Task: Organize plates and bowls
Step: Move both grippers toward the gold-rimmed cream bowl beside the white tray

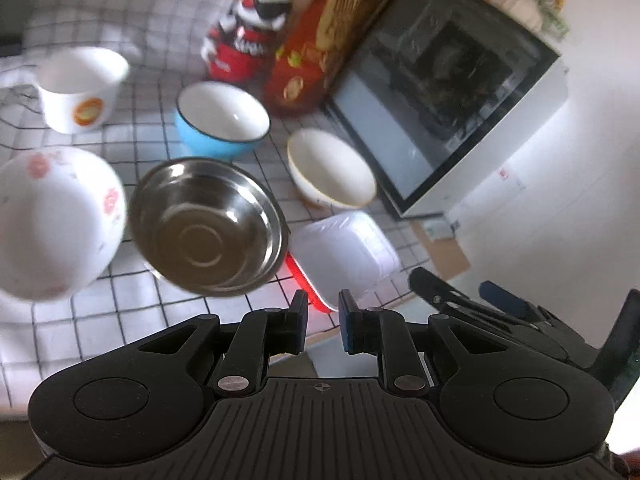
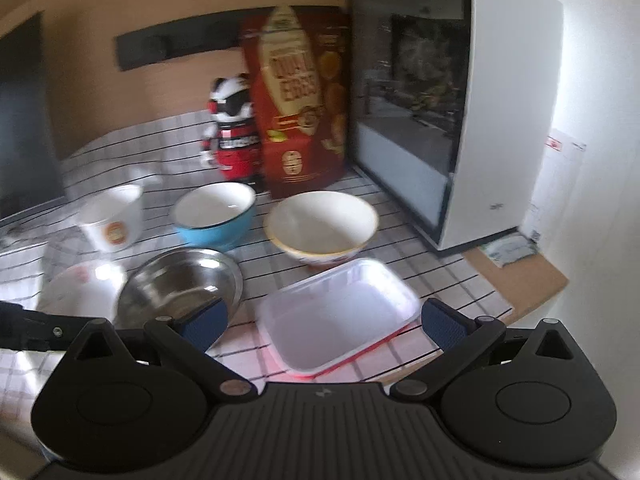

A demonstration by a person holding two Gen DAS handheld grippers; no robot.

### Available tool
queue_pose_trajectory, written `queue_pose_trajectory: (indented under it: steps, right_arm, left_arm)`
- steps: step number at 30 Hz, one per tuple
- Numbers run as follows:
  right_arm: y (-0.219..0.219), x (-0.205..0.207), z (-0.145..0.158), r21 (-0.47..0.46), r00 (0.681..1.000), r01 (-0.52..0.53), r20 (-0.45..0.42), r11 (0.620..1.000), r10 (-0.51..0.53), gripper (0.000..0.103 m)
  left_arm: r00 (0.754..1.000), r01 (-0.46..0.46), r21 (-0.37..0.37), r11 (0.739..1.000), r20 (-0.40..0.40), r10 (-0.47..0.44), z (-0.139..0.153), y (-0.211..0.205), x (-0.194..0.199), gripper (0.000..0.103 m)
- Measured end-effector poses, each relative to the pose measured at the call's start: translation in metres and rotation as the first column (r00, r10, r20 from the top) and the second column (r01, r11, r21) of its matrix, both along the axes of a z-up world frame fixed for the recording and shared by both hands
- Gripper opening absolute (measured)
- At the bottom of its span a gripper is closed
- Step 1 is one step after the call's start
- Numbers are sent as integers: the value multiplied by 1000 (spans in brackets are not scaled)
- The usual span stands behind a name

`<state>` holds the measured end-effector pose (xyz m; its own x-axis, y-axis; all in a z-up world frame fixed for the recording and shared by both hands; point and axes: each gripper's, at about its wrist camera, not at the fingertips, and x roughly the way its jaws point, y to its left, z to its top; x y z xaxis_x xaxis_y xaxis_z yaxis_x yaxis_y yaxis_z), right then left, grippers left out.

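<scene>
Up front in the left wrist view, the left gripper hangs over the table's near edge, its jaws a narrow gap apart and holding nothing; the steel bowl sits just beyond, beside the white tray. From the right wrist view, the right gripper is spread wide and empty above the tray, with the cream bowl and blue bowl behind and checked cloth bare toward the right edge.
</scene>
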<state>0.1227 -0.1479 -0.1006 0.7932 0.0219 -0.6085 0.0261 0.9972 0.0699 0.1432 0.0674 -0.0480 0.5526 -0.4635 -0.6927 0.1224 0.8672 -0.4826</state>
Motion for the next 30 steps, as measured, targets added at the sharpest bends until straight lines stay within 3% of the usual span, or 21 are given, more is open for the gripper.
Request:
queue_pose_trajectory:
  steps: [3,7,11,14,17,22,25,28,30]
  right_arm:
    - [-8,21,-10,-3,993,83,-89,997,-83,101]
    - [-29,29,-24,54,969,178,-185,983,-165,97]
    - [-56,41,-48,119,947,218,-265,969,-180,81]
    - [-77,56,-67,235,946,205,-296,950,-131,72]
    - [-85,79,-85,279,938,157,-342,947,-55,64]
    - [-95,110,-103,343,915,137,-404,929,14,62]
    - [-102,122,-109,399,906,127,-419,908,58,62]
    - [-110,134,-115,490,893,108,-429,865,132,62]
    - [-117,142,-117,535,889,106,-429,838,162,62]
  left_arm:
    - [989,147,100,984,13,-149,-2,-11,34,19]
    - [950,311,69,948,-5,-311,-15,-31,82,19]
    - [922,383,171,908,-13,-387,-27,-69,121,19]
    - [917,388,250,887,-4,-399,-39,-91,140,19]
    - [919,378,324,867,-19,-393,-53,-109,153,19]
    - [928,371,341,864,-105,-357,-74,-124,177,19]
    - [931,363,320,875,-159,-329,-86,-126,194,19]
    - [937,342,326,881,-191,-293,-95,-128,201,19]
    - [937,332,307,892,-218,-273,-99,-131,203,25]
